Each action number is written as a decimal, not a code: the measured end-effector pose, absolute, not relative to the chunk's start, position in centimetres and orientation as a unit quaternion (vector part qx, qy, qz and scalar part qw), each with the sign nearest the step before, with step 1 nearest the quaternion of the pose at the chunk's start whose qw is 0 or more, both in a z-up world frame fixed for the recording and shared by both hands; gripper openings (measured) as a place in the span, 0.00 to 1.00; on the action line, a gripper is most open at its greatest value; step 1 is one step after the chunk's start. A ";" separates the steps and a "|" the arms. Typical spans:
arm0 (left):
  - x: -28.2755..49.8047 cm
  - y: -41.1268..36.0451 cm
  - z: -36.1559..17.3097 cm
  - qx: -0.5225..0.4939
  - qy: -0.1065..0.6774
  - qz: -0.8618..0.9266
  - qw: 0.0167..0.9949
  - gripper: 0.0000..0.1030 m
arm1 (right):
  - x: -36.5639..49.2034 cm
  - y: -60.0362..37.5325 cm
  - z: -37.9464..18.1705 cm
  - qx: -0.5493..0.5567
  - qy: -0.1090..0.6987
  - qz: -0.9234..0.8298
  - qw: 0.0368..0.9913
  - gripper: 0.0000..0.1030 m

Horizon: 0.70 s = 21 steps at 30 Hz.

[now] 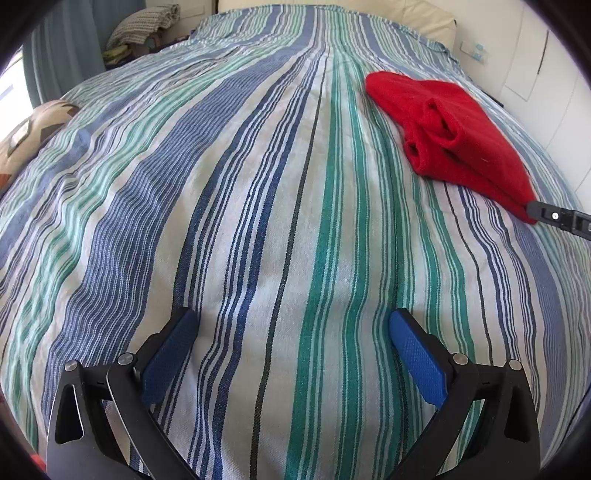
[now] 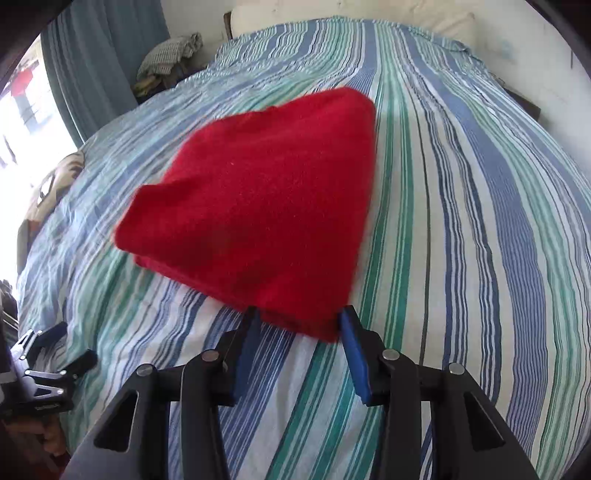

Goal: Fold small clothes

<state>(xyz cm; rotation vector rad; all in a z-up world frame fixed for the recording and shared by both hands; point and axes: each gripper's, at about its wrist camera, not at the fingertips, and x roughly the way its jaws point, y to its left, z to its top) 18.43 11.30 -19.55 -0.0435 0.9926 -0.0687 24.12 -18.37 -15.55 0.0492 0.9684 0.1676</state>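
Note:
A folded red garment [image 2: 258, 206] lies on the striped bedsheet [image 2: 461, 221]. In the left wrist view the red garment [image 1: 447, 125] sits at the far right, with rolled folds showing at its near side. My right gripper [image 2: 300, 319] is open, its blue pads on either side of the garment's near corner, which lies between them. In the left wrist view the right gripper [image 1: 557, 218] touches that corner. My left gripper [image 1: 293, 325] is open and empty above bare sheet, well to the left of the garment. It also shows in the right wrist view [image 2: 55, 365] at the lower left.
The bed fills both views. A patterned cushion [image 1: 29, 133] lies at the left edge. A pile of cloth [image 1: 142, 26] sits beyond the bed's far left corner beside a blue curtain [image 2: 99, 55]. A cream headboard [image 1: 417, 14] and a white wall lie at the far right.

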 end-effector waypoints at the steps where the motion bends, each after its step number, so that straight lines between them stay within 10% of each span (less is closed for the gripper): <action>1: 18.4 11.3 -19.6 -0.020 0.475 -0.033 0.879 1.00 | 22.9 -18.5 -14.9 0.034 0.455 0.084 0.886 0.51; 4: 18.4 11.1 -19.7 -0.014 0.473 -0.029 0.881 1.00 | 18.4 -18.9 -13.8 0.030 0.425 0.073 0.901 0.67; 21: 18.4 10.8 -19.8 -0.002 0.471 -0.022 0.882 1.00 | 13.0 -20.8 -20.3 0.014 0.434 0.047 0.900 0.88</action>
